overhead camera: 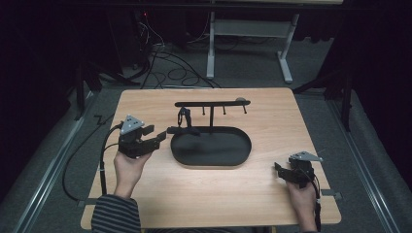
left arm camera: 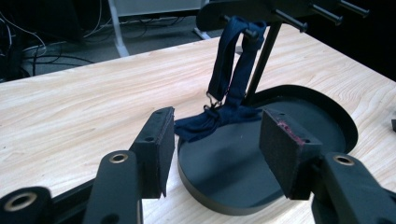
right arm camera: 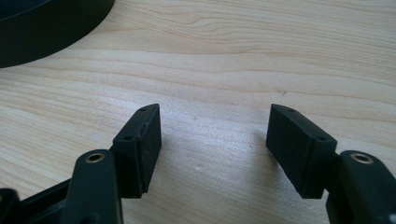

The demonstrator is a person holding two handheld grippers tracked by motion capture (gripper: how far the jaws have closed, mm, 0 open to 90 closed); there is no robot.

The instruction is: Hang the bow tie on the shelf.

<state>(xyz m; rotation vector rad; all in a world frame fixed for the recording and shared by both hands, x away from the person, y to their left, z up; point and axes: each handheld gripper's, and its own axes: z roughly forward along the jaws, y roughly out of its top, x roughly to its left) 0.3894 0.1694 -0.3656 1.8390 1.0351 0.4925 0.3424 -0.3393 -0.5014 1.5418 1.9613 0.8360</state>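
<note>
A black rack [overhead camera: 212,103] with several pegs stands on a post at the back of a black oval tray [overhead camera: 212,146]. A dark blue strap [left arm camera: 232,70] hangs from a peg at the rack's left end, its lower end draped over the tray rim [overhead camera: 182,129]. My left gripper [overhead camera: 158,139] is open just left of the tray, jaws pointing at the strap [left arm camera: 212,149], with nothing between them. My right gripper [overhead camera: 278,170] is open near the table's right front, low over bare wood [right arm camera: 215,140], holding nothing.
The wooden table [overhead camera: 145,107] has bare room left, right and in front of the tray. A corner of the tray [right arm camera: 46,28] shows at the top left of the right gripper view. Cables and a white table frame [overhead camera: 248,34] lie on the floor beyond.
</note>
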